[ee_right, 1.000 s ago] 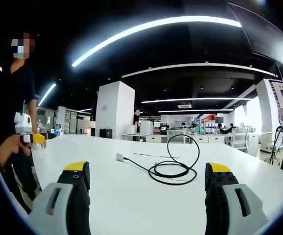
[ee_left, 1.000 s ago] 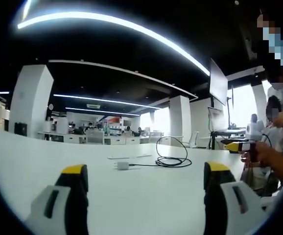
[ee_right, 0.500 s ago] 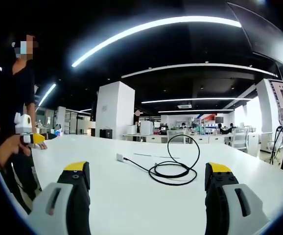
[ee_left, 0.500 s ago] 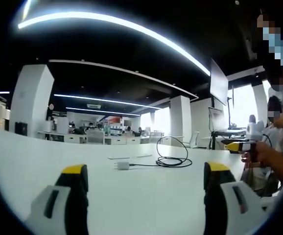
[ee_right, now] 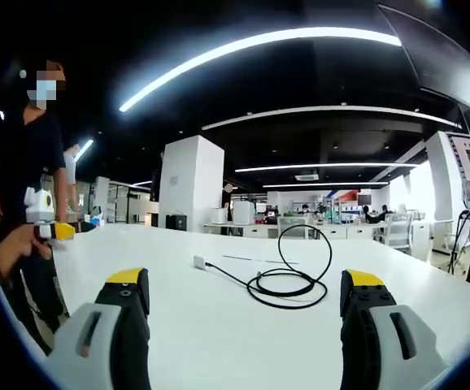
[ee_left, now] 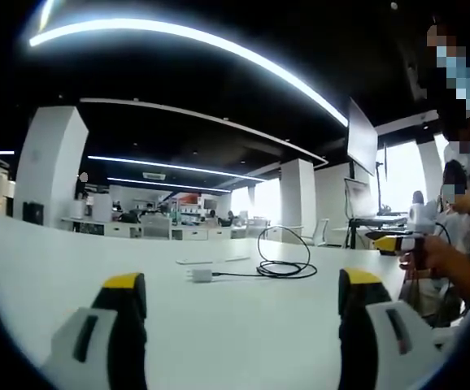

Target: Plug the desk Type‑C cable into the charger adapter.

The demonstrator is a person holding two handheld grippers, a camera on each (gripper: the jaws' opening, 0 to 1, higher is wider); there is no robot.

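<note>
Left gripper view: left tool [ee_left: 243, 280] released, jaws wide apart, nothing between them, low over the white counter [ee_left: 48, 268]. Same for the right tool [ee_right: 243, 278] in the right gripper view: spread and empty, well short of the work. Step in hand, by judgement: the approach, with nothing picked up yet. To do it well: bring both tools in over the counter together and slow down before contact. Take the small white charger adapter [ee_right: 198, 262] with one tool, across its flat sides, port end left free. Take the Type-C cable [ee_right: 288, 304] with the other, close behind the plug, so the tip cannot bend away under the push. Line up plug and port on one straight axis, then press home without twisting. Avoid grabbing the coil itself; likely to drag the whole bundle and tip the light adapter. As for looks: adapter a pale little block, flat on the counter, to the left of the coil in both views. Cable thin and black, wound in a loose flat coil with one loop standing upright above it, and a straight run out toward the adapter. Cable end right at the adapter, possibly touching; too small to tell whether seated or merely beside it.
</note>
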